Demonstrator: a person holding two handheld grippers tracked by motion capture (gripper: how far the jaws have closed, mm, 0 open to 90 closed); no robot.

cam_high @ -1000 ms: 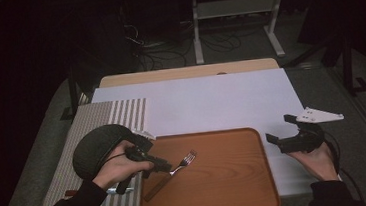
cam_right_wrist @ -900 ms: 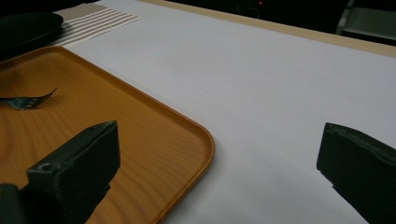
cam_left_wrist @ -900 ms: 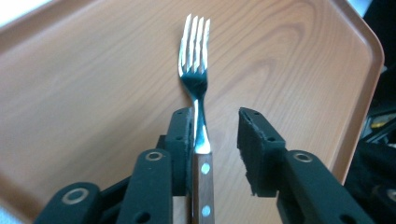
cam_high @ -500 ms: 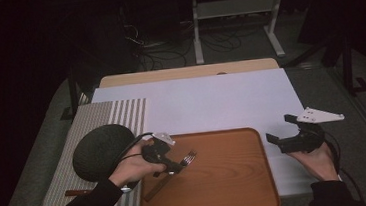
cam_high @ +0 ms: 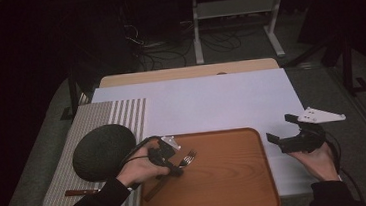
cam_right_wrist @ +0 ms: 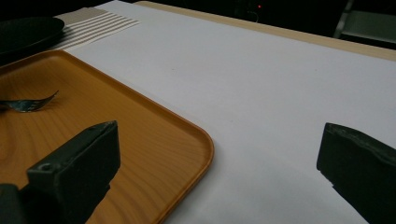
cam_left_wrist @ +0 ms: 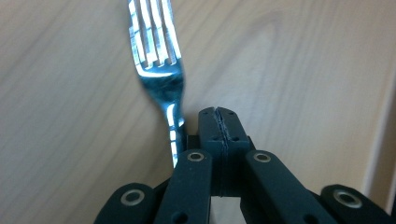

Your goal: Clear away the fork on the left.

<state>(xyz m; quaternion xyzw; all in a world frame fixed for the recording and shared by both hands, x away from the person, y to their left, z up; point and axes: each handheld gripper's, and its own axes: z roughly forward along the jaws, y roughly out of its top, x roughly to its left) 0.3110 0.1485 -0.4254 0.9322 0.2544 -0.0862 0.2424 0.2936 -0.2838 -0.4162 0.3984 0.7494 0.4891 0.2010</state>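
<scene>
left gripper view: the left gripper (cam_left_wrist: 218,114) was seen with its jaws pressed fully together, nothing gripped between them, having just closed beside the fork (cam_left_wrist: 156,60), whose neck lay against their left side. the fork was laid on the wooden tray (cam_high: 238,188), tines away from the hand. the right gripper (cam_high: 285,130) was held wide open over the white sheet (cam_high: 221,99), right of the tray.

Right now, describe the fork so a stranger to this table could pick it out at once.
Find the orange wooden tray at the near edge of the table. The fork lies on the tray's left part, tines toward the far right, beside the shut left gripper. It is the shiny metal piece on the tray; the other utensil, a brown-handled one, lies on the striped placemat.
</scene>
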